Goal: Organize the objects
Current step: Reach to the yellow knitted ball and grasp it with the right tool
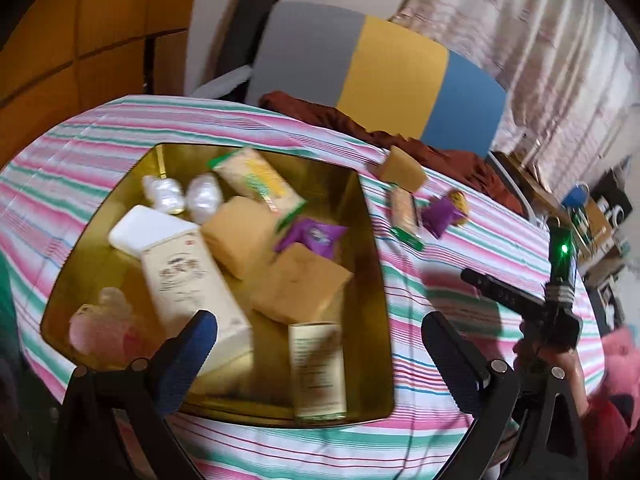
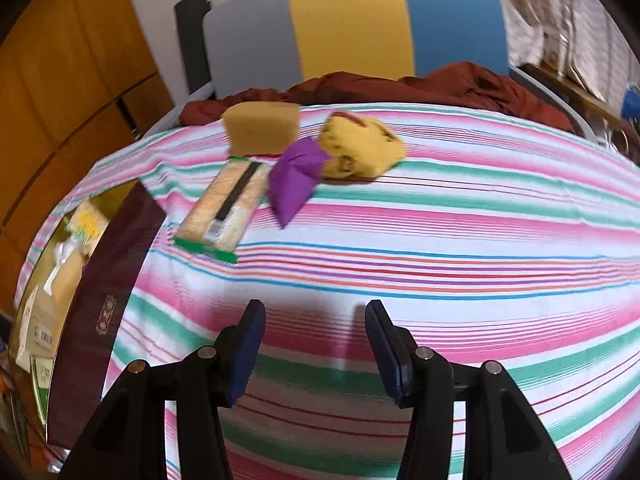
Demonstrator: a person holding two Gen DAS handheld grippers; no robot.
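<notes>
A gold-lined box (image 1: pixel 372 264) sits on the striped cloth and holds several items: tan sponges (image 1: pixel 298 284), a cream carton (image 1: pixel 188 276), a small box (image 1: pixel 318 364), a purple packet (image 1: pixel 310 236) and a green-edged snack pack (image 1: pixel 260 180). Its dark outer wall shows in the right wrist view (image 2: pixel 100 312). On the cloth beyond lie a tan sponge (image 2: pixel 262 128), a snack pack (image 2: pixel 224 212), a purple packet (image 2: pixel 294 180) and a yellow pouch (image 2: pixel 362 150). My left gripper (image 1: pixel 320 344) is open over the box's near side. My right gripper (image 2: pixel 316 344) is open and empty above the cloth.
A grey, yellow and blue chair back (image 2: pixel 352 24) with a rust-red cloth (image 2: pixel 460 88) stands behind the table. A wooden cabinet (image 2: pixel 60 80) is at the left. Curtains and a cluttered shelf (image 1: pixel 600 216) are at the right.
</notes>
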